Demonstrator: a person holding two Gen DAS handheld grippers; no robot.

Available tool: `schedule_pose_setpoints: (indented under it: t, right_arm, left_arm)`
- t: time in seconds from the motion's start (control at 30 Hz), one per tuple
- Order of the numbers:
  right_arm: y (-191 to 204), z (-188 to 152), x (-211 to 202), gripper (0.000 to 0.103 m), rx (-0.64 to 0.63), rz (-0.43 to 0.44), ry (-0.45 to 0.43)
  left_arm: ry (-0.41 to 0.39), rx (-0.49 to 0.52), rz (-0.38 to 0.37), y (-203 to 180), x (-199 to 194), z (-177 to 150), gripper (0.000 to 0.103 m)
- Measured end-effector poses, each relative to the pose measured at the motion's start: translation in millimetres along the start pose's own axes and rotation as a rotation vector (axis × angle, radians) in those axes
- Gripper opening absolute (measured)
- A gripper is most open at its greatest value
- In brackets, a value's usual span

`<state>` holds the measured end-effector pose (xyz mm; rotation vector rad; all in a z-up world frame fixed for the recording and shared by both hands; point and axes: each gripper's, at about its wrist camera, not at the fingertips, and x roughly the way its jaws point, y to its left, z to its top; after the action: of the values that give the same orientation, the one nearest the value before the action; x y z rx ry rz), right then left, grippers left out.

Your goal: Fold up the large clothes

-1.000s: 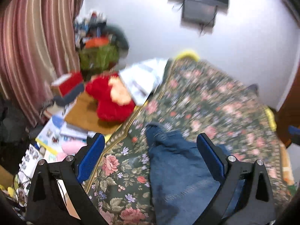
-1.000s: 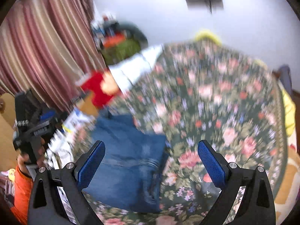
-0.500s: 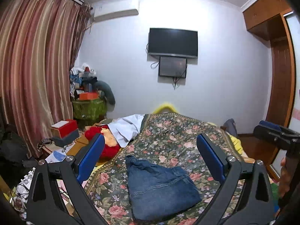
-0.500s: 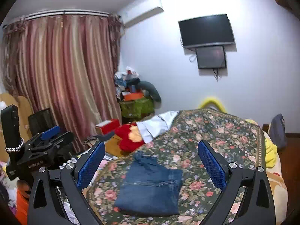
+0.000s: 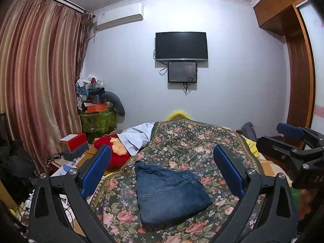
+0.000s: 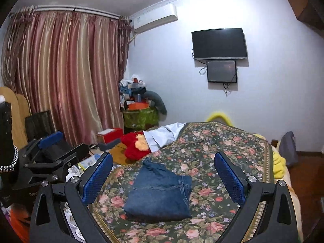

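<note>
Through the left wrist camera my left tool stands with its blue-padded fingers wide apart and empty, raised well above the folded blue denim garment, which lies as a compact bundle on the dark floral bedspread near the bed's near end. The right tool shows at the frame's right edge, clear of the cloth. From the right wrist camera, that right tool is likewise spread and holding nothing, and the denim sits between its fingers in the frame but well below them; a bunched knot of fabric sticks out at its far end. I judge the fold essentially done, so doing this well means keeping both tools high and, if anything, tucking that far bunch flat without dragging the stack.
</note>
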<state>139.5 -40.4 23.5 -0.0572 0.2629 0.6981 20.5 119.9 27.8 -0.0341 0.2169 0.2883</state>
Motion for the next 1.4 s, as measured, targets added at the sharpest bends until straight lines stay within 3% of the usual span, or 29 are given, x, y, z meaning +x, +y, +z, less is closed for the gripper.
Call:
schedule_pose_setpoints:
  t: [1.4]
  right_arm:
    - [-1, -2, 7, 0.103, 0.015, -0.024, 0.011]
  left_arm:
    - [0.001, -0.04, -0.024, 4, 3, -5, 0.102]
